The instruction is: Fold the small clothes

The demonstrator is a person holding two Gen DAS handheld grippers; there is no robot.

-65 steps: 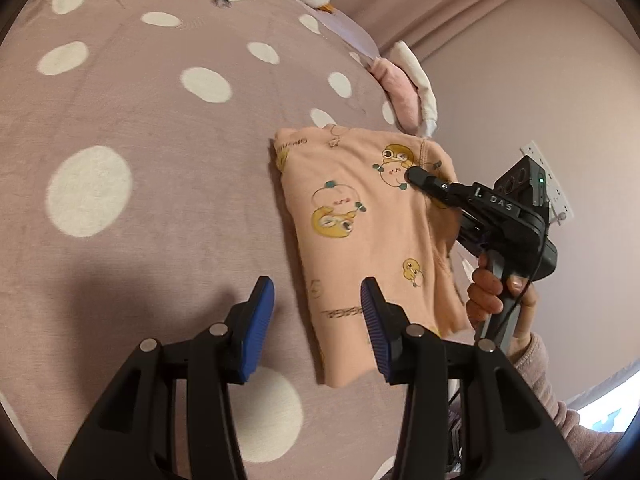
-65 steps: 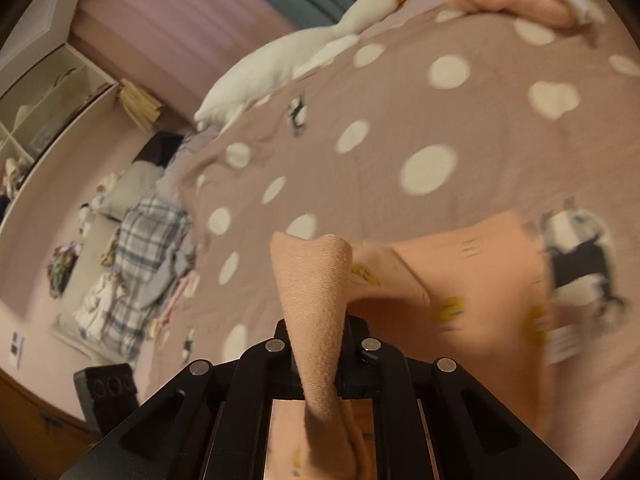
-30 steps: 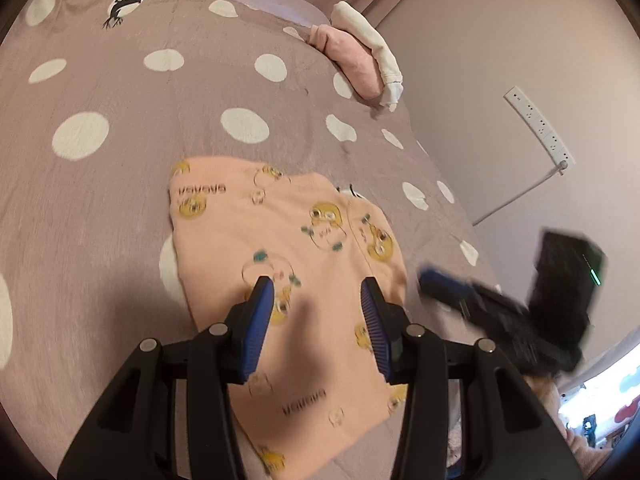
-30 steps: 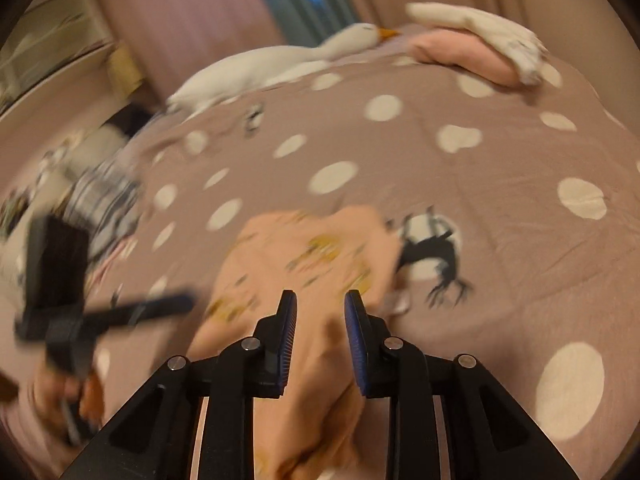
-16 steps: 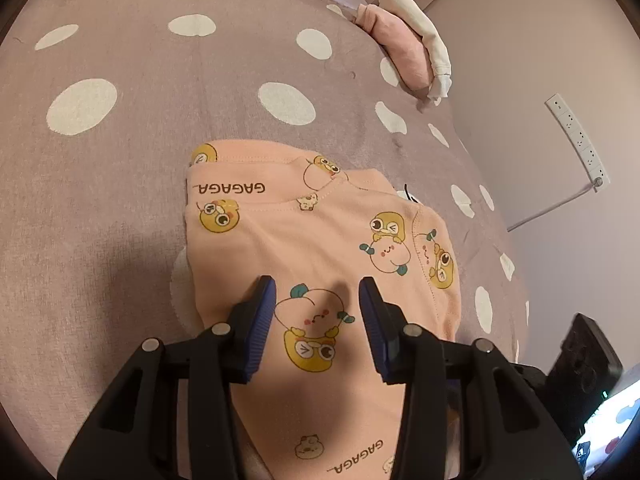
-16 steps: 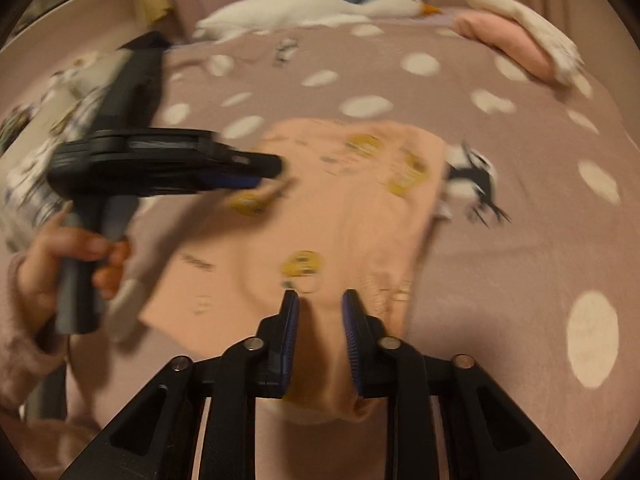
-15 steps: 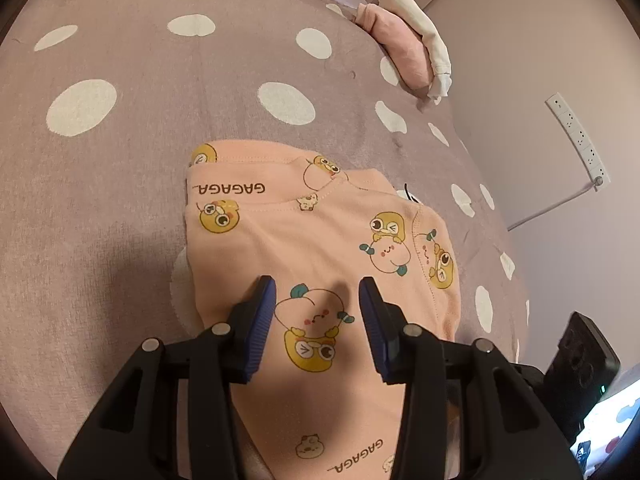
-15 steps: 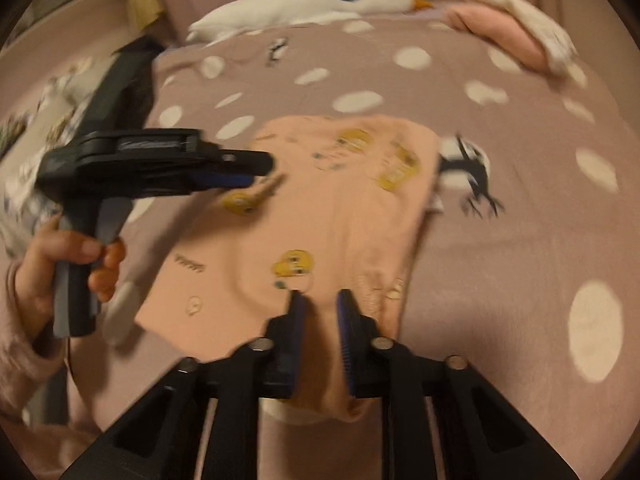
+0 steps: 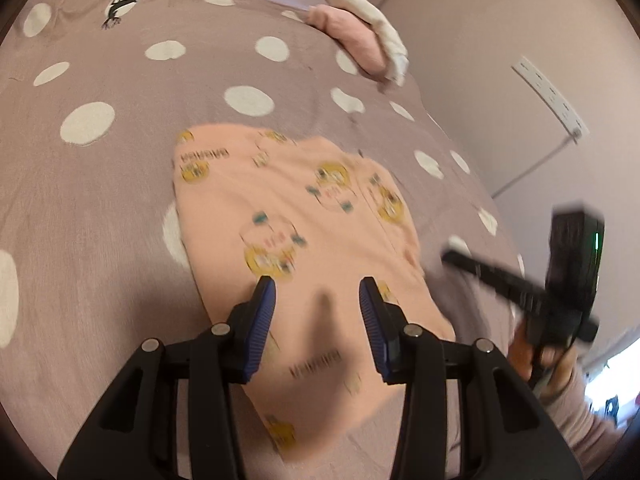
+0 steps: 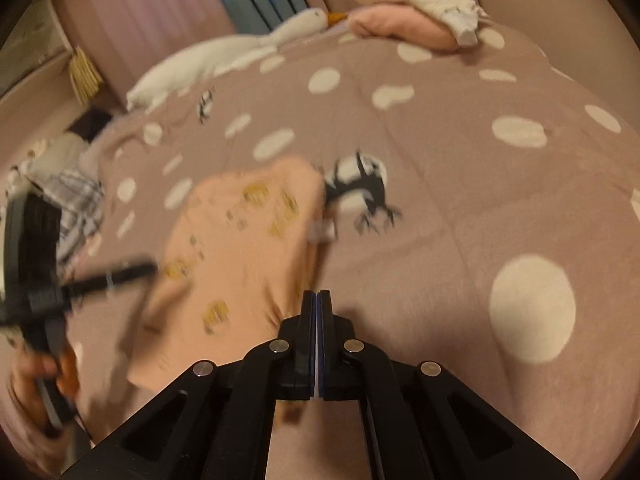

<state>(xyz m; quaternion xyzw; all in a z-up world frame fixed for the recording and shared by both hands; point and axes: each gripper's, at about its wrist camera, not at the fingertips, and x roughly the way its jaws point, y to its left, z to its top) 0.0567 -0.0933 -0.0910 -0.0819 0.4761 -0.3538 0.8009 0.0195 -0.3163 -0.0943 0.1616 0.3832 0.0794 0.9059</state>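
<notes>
A peach garment [image 9: 300,232] printed with yellow cartoon figures lies folded flat on the dotted bedspread [image 9: 100,208]. My left gripper [image 9: 318,296] hovers over its near half, jaws open, nothing between the blue pads. In the right wrist view the same garment [image 10: 240,248] lies left of centre. My right gripper [image 10: 317,300] is shut with nothing in it, its tip just beside the garment's right edge. From the left wrist view the right gripper [image 9: 450,254] sits off the cloth to the right, held by a hand. The left gripper [image 10: 150,268] shows blurred at the left.
A stack of folded pink and white clothes [image 9: 360,40] rests at the far edge of the bed, next to a white plush goose [image 10: 224,56]. A power strip [image 9: 548,96] hangs on the wall to the right. Plaid cloth [image 10: 76,200] lies beyond the bed's left side.
My right gripper's jaws have closed fully and it has slid off the garment to its right edge. The left gripper has drawn back a little over the cloth, still open.
</notes>
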